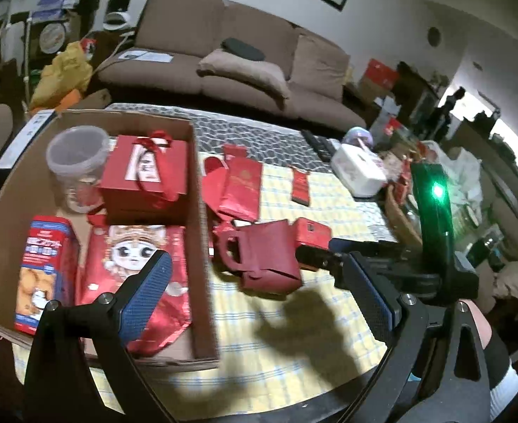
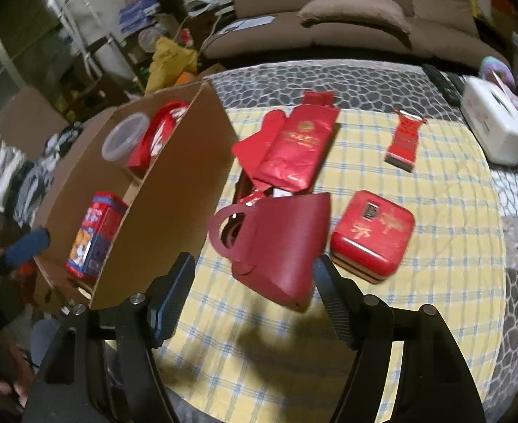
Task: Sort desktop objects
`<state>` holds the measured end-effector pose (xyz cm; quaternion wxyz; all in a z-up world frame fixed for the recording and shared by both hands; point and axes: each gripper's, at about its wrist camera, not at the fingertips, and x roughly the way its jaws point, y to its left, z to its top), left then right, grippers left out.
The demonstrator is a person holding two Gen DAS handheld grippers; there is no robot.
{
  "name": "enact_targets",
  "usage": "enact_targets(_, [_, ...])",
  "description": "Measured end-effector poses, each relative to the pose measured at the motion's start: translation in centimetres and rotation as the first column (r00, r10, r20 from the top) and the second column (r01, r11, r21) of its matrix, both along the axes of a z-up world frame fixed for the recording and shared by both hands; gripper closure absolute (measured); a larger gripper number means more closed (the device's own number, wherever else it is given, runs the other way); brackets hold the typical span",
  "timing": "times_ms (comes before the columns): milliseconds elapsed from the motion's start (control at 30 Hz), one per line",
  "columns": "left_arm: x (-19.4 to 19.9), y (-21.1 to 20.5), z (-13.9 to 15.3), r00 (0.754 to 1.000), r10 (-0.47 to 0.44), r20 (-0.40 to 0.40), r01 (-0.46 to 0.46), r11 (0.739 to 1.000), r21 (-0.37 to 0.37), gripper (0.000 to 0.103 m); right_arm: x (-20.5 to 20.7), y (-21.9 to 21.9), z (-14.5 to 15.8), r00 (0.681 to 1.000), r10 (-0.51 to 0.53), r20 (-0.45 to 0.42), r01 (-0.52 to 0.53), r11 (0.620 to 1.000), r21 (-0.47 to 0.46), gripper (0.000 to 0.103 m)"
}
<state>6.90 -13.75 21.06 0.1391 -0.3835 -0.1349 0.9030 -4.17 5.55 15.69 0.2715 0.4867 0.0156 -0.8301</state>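
On the checked cloth [image 2: 435, 211], red handbag box [image 2: 280, 246] between open right tool [image 2: 255, 282].

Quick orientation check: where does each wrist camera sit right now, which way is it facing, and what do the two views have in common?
Left wrist: above the cardboard box, looking down across the table toward the sofa; left gripper open, right gripper at right.
Right wrist: right of the box, over the yellow checked cloth, facing the dark red handled box; right gripper open.
Shared: cardboard box, handled box, red tin, sofa.
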Motion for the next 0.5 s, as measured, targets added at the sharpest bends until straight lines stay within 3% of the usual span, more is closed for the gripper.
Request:
enact_targets(133, [-0.5, -1.3, -0.4, 1.0, 0.008, 0.017, -0.008, 1.0, -0.013, 0.006, -0.7, -2.2, -1.5, 0.997, 0.041, 0.063, -0.037, 0.997, -0.062, 0.05])
enact_targets(333, [-1.1, -2.9, -1.1, 0.999, 0.015, 0.032, -0.014, 1.0, -0.016, 0.006, -3.3, -3.9, -4.6, 0.981, 0.009, 0.191, 0.028, 0.981, -0.19, 0.055])
enact_targets(500, [-1.7, -3.7, -1.5, 0.999, 0.015, 0.042, -0.015, 1.0, -0.013, 0.006, -5.1, -4.9, -6.7, 0.971, -0.002, 0.241, 0.058, 0.972, -0.228, 0.058])
